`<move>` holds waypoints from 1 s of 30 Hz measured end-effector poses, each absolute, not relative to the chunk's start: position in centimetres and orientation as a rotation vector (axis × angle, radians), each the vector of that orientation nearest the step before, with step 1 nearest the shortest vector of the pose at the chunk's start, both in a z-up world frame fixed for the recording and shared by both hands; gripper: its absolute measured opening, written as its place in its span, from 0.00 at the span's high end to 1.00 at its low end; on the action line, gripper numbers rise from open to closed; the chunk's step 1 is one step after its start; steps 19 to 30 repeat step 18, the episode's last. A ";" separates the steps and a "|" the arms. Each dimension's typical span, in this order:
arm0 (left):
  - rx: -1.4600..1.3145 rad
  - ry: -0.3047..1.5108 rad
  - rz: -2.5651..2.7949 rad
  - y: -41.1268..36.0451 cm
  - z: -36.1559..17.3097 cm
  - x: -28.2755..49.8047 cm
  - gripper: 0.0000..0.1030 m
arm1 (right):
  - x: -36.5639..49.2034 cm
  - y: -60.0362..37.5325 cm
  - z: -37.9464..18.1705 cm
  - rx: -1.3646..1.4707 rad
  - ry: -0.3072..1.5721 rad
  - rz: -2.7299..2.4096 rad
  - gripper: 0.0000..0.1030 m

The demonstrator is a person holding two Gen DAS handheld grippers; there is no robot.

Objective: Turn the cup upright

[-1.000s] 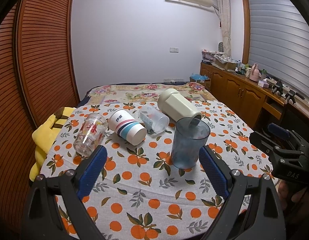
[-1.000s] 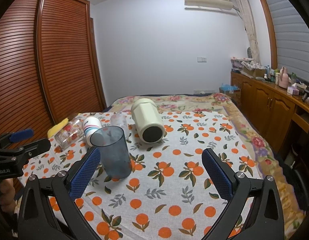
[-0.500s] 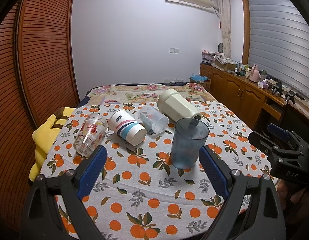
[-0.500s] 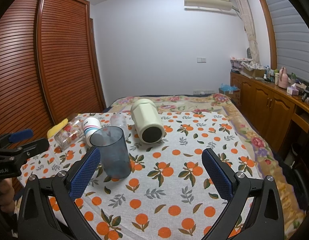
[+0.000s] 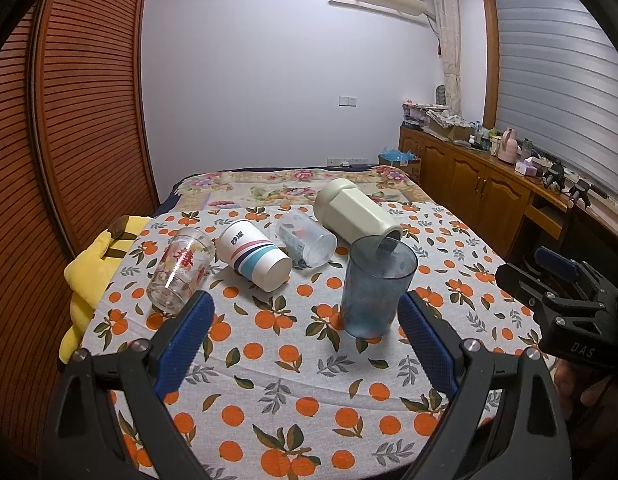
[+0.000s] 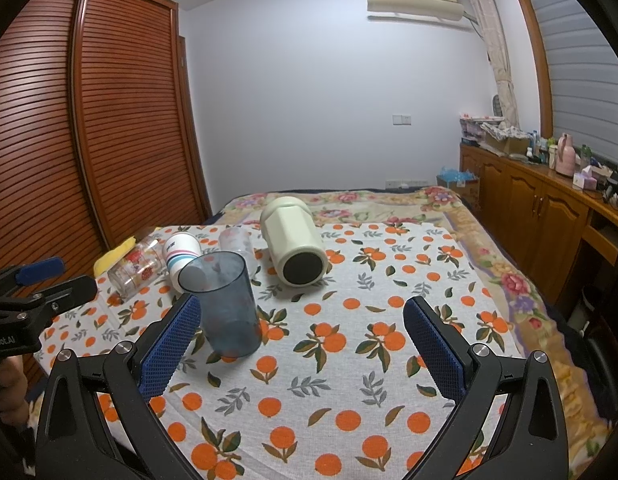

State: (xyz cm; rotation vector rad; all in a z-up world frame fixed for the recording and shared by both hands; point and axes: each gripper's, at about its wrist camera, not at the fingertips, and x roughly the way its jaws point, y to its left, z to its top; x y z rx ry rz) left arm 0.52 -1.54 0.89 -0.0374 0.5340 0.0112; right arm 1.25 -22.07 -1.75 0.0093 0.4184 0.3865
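A translucent blue cup (image 5: 377, 290) stands upright on the orange-print tablecloth (image 5: 293, 364); it also shows in the right wrist view (image 6: 225, 304). Behind it lie on their sides a cream faceted cup (image 5: 355, 214), a clear plastic cup (image 5: 307, 236), a white striped cup (image 5: 255, 254) and a printed glass (image 5: 181, 270). My left gripper (image 5: 305, 344) is open and empty, just short of the blue cup. My right gripper (image 6: 305, 344) is open and empty, with the blue cup by its left finger.
A yellow plush toy (image 5: 95, 264) lies at the table's left edge. A bed with a floral cover (image 6: 389, 204) is behind the table. Wooden cabinets (image 6: 541, 216) run along the right wall, a slatted wardrobe (image 6: 89, 120) along the left.
Both grippers have drawn back slightly from the cups. Nothing on the table has moved.
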 end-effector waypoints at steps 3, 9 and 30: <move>-0.038 0.533 0.011 -1.5 0.9 0.5 0.09 | 1.2 -22.1 -1.8 0.011 0.420 0.387 0.00; -0.038 0.536 0.012 -1.6 0.8 0.5 0.09 | 1.3 -22.1 -1.8 0.010 0.420 0.388 0.00; -0.039 0.537 0.011 -1.5 0.7 0.4 0.09 | 1.2 -22.3 -1.9 0.011 0.420 0.385 0.00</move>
